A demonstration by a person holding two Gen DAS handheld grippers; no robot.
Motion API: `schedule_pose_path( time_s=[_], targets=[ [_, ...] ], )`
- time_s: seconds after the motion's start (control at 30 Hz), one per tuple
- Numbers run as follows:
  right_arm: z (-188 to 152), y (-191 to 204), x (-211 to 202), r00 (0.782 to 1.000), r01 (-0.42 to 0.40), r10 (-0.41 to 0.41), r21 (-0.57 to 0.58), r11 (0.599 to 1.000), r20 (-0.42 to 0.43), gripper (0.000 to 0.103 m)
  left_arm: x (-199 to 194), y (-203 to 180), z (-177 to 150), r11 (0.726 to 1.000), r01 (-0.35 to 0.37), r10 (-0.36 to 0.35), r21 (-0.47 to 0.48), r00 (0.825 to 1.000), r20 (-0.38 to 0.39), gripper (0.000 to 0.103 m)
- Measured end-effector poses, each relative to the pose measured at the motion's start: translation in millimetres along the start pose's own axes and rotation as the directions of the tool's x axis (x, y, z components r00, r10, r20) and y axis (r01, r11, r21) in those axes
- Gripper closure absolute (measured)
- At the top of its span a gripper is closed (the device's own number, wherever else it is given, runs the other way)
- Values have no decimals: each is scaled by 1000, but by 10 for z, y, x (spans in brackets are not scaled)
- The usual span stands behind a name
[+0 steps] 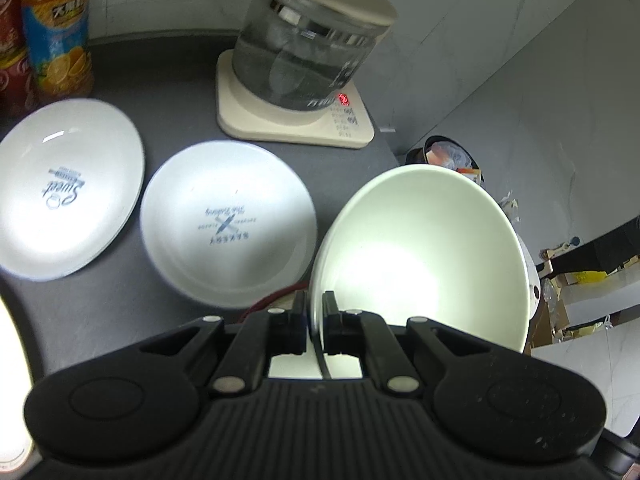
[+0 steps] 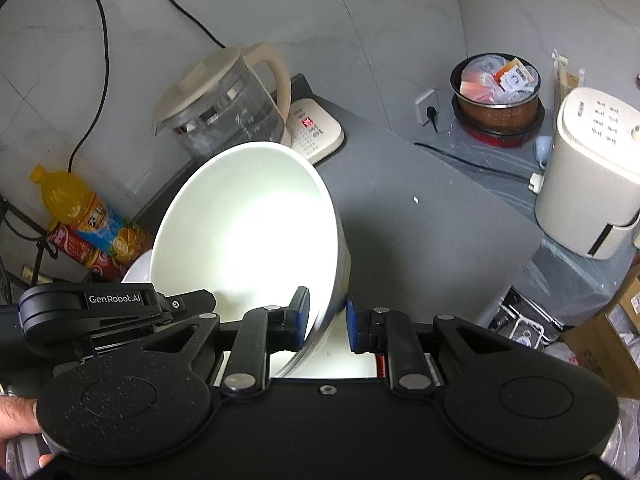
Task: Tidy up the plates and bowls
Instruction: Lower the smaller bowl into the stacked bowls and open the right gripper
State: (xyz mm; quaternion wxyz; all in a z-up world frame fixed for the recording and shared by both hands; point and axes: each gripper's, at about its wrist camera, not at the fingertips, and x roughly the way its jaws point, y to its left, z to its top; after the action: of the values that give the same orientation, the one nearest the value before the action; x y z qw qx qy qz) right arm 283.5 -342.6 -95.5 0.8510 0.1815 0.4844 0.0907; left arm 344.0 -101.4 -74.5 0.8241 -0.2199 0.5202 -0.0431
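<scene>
A large white bowl (image 1: 420,256) hangs tilted above the dark counter (image 1: 180,80), held from both sides. My left gripper (image 1: 316,304) is shut on the bowl's left rim. In the right wrist view the same bowl (image 2: 248,232) has its right wall pinched by my right gripper (image 2: 328,314). The left gripper (image 2: 200,300) shows there at the bowl's lower left. Two white plates with blue print lie flat on the counter, one (image 1: 68,188) at the left and one (image 1: 228,224) beside the bowl. A sliver of a plate (image 2: 138,268) peeks out behind the bowl.
A glass kettle (image 1: 304,48) on its cream base stands behind the plates. An orange drink bottle (image 1: 56,28) and a red packet (image 1: 10,48) stand at the far left. To the right are a pot of rubbish (image 2: 496,92), a white appliance (image 2: 588,184) and cardboard boxes (image 2: 608,340). A hand (image 2: 16,420) holds a handle.
</scene>
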Motion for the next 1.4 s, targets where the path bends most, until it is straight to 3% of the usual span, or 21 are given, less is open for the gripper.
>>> schedule_pose_path(
  time_s=[0.43,0.6,1.0,1.17,1.27,1.33,1.4],
  targets=[
    [-451,138,63,997,28,-27,6,1000,-74,80,21,401,-318,1000,-19,18,-18,996,-83,98],
    [-561,179,120,994,45,-45,-5,999,-98,76,-2,452,-366,1000,-11,10,-16,997,-79,95],
    [-543,64,129,994,61,-60,13,998,-95,68,-50,384,-358,1000,-26,27,14,996,-84,94],
    [-446,61,-6,998,49,-48,16,999,-47,64,-147,386,-304,1000,-21,22,6,997,-73,93],
    [-398,56,-94,999,45,-45,1,999,-11,65,-250,392,-277,999,-34,34,14,998,-50,84],
    [-384,39,-116,999,41,-41,-9,999,-1,70,-318,413,-262,999,-41,41,18,999,-27,69],
    [-392,21,-107,999,43,-43,-13,999,-8,84,-372,456,-257,999,-45,45,12,999,-11,60]
  ],
)
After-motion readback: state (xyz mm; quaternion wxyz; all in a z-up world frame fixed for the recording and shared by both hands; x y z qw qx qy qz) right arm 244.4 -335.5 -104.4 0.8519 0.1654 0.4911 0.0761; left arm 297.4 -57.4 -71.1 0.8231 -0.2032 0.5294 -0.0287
